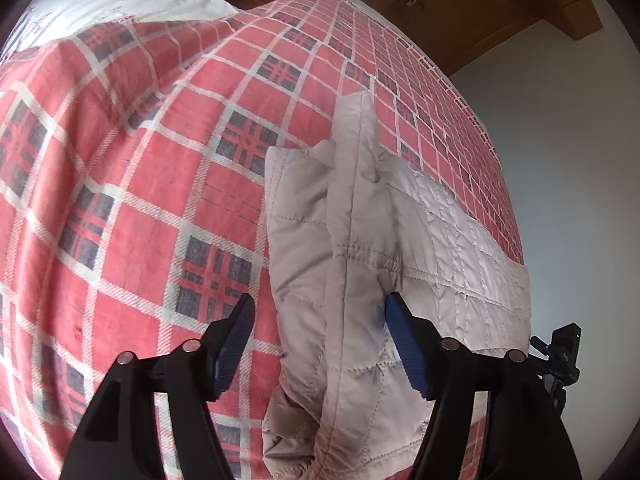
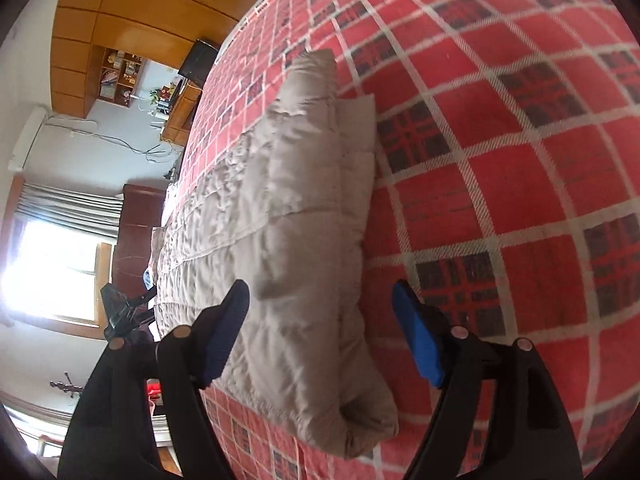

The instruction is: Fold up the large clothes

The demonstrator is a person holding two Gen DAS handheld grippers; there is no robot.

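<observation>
- Beige quilted padded garment (image 1: 360,264), stitched in squares, lies partly folded on red plaid bedspread w/ white lines & dark checks (image 1: 132,184); in left wrist view it fills centre to lower right of frame, a raised folded ridge running up the middle.
- Right wrist view: same garment (image 2: 288,216) runs from lower centre to upper centre, thick doubled-over edge on its right side, flatter quilted part toward left.
- Left gripper (image 1: 320,340): black arms, blue pads, jaws spread wide; garment ridge sits btwn them, right pad touching or just beside fabric, nothing clamped.
- Right gripper (image 2: 320,332): jaws wide apart over garment's near end, holding nothing.
- Bkgd: wooden cabinets (image 2: 120,4) upper left, bright window w/ grey curtains (image 2: 60,248) at left, white wall (image 1: 568,160) at right.
</observation>
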